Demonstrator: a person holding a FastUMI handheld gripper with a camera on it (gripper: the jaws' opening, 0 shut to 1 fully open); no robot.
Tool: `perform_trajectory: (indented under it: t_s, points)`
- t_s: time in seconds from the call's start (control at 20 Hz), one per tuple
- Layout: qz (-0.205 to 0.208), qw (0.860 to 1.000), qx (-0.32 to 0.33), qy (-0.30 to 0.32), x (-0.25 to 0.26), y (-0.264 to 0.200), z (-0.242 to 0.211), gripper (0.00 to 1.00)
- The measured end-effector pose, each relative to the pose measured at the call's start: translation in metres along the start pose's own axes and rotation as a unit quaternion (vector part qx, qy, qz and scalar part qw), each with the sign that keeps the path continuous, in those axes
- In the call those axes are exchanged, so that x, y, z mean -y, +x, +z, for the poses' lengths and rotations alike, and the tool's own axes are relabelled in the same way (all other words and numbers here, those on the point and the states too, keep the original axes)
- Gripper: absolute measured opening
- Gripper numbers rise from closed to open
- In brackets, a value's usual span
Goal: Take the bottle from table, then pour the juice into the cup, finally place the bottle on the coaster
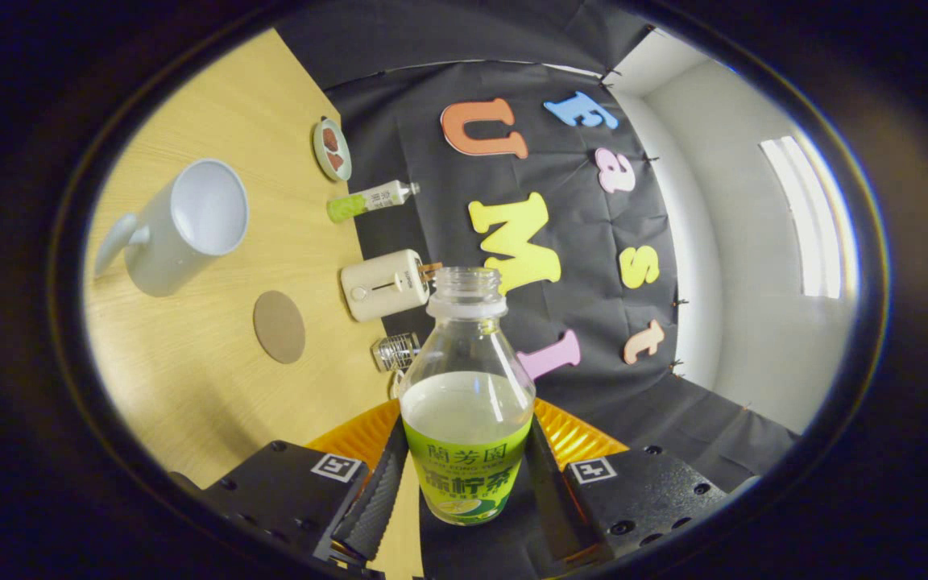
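Tongs [464,483] grasping bottle [466,403], both fingers pressed on its label, cap off; we see cup [182,225] and coaster [279,326] well beyond on desk [190,387].

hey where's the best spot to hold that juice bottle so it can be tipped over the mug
Around the labelled lower body of the bottle, squeezed from its two opposite sides, as the gripper holds it now. That part is wide and straight-walled; the bare shoulder above tapers to a narrow, uncapped neck. Both fingers press on the label, and the mug is beyond, to one side.
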State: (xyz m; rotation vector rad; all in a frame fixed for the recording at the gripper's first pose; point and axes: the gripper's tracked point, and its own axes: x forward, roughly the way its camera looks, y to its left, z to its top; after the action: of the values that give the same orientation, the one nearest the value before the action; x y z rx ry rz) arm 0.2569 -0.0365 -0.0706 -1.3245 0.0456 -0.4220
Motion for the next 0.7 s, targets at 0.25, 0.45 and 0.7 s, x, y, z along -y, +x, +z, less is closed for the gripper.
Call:
perform_trajectory:
  t_s: [0.25,0.45,0.7]
  points:
    - [-0.004,1.000,0.013,-0.028,-0.008,-0.004,0.015,0.79]
    - [-0.005,0.998,0.029,-0.063,-0.018,-0.002,0.026,0.79]
    - [-0.025,0.992,0.047,-0.116,-0.024,-0.005,0.041,0.79]
